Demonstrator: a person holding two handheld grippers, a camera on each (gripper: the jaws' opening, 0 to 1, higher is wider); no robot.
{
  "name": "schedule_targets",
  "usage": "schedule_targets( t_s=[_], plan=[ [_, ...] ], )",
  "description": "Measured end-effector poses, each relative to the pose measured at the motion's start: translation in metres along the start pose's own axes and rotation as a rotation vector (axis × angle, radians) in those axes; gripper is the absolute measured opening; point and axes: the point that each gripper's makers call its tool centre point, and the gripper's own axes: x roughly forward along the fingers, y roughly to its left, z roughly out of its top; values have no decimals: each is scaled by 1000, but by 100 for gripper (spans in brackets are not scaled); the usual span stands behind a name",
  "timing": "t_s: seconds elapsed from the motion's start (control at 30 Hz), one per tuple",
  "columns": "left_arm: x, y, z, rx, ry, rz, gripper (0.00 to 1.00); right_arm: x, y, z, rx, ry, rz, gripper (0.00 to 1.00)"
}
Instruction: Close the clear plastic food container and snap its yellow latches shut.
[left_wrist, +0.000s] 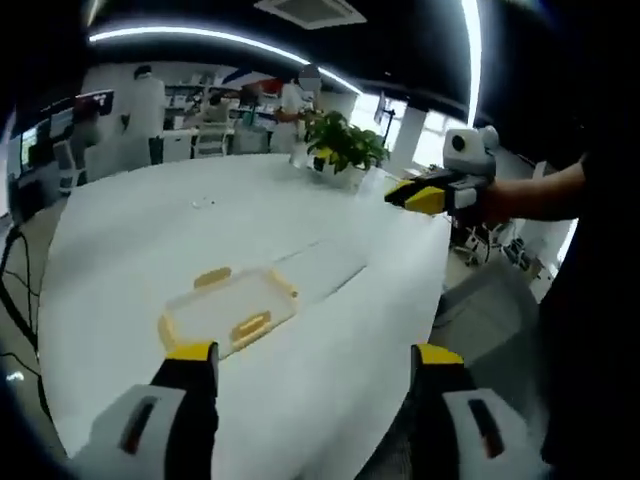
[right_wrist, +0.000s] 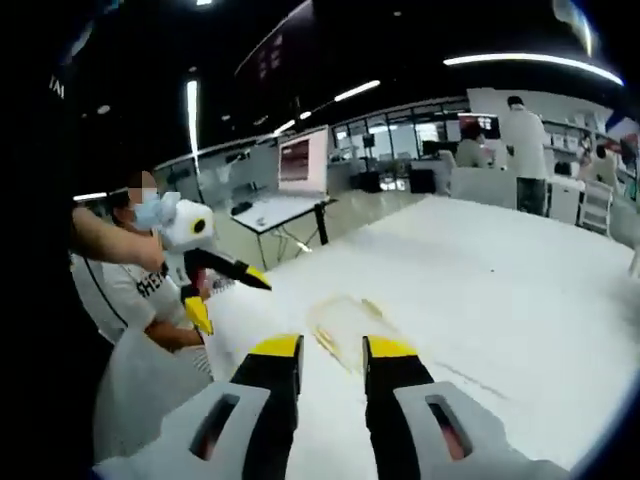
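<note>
Tabletop (left_wrist: 150, 250): smooth white, matt, faint sheen only at the far end under the ceiling strips. Seam lines run across it.
Container (left_wrist: 230, 310): clear plastic, thin-walled, see-through to the white below; yellow latches (left_wrist: 250, 326) are opaque plastic, low gloss. In the right gripper view the container (right_wrist: 345, 325) is blurred, just a pale yellowish translucent outline.
Left tool (left_wrist: 315, 375): light grey moulded plastic bodies, black matt fingers, yellow tips (left_wrist: 192, 351) that look rubbery, no shine.
Right tool (right_wrist: 335, 360): same grey plastic, black, yellow caps.
Far plant (left_wrist: 345, 145): glossy green leaves.
Ceiling: dark, glossy, mirrors the light strips.
</note>
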Motion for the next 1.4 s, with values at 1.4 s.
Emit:
schedule_targets(
  t_s=[1.4],
  plan=[
    [57, 144, -21, 474, 391, -68, 58, 124, -66, -65, -364, 576, 162, 48]
  ],
)
